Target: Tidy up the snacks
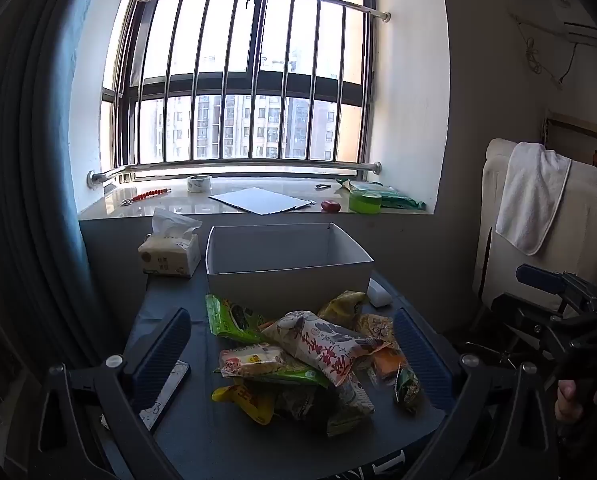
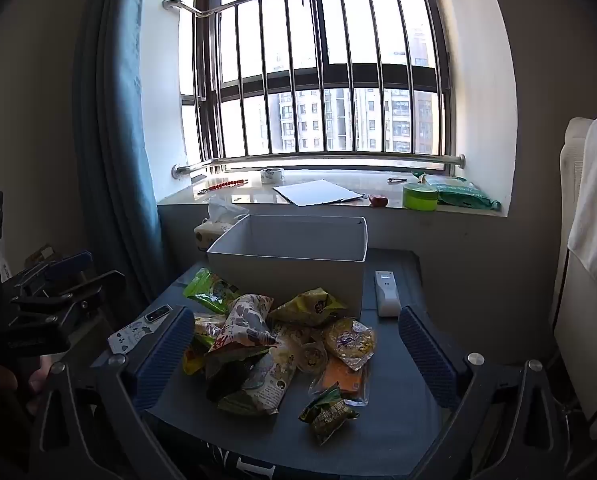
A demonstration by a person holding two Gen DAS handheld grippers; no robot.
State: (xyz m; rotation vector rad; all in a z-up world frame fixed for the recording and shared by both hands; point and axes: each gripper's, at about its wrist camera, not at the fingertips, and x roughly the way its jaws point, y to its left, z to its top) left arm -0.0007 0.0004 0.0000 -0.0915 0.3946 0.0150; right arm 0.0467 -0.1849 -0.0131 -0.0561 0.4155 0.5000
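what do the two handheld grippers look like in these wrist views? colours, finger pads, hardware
Both match. The left gripper and right gripper each have two flat rectangular fingers faced with dark blue ribbed pads, mounted on black angular plastic frames with triangular cut-outs. Round silver bolt heads sit at the finger bases. No cables or printed markings are visible. Sleeves are out of view.
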